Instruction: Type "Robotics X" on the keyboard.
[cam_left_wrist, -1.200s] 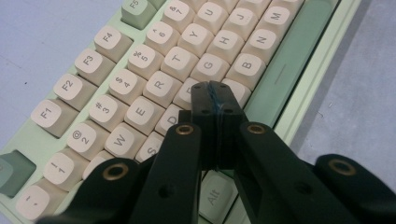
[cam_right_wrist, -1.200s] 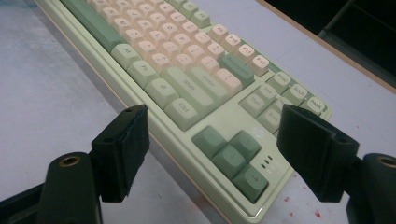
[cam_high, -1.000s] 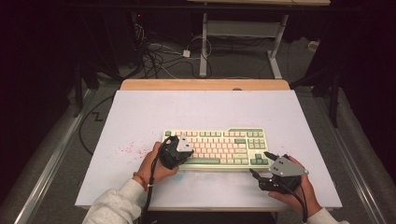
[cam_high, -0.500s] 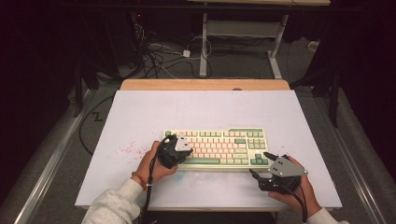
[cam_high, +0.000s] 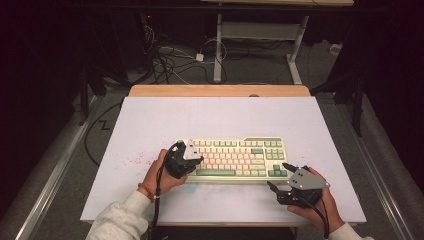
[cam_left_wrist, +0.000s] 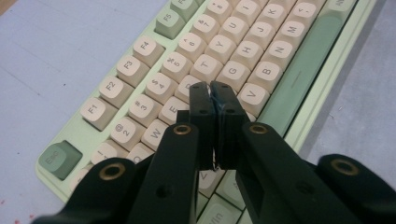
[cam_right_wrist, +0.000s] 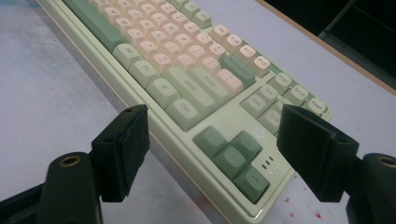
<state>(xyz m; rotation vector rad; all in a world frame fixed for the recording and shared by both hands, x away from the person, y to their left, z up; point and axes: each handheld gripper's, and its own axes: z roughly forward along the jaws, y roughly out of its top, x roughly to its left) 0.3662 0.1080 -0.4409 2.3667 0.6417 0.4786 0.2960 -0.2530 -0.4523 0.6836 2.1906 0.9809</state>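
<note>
though left jaws shut, right wide: pale green keyboard (cam_high: 235, 159) (cream keys, darker green accents)

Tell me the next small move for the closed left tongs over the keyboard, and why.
Probably ease the left tongs straight down onto the cream key under their tips. They are shut, tips together, over the letter rows of the pale green and cream keyboard, near the D and F keys, like a single poking finger. The right tongs wait open by the arrow keys.
</note>
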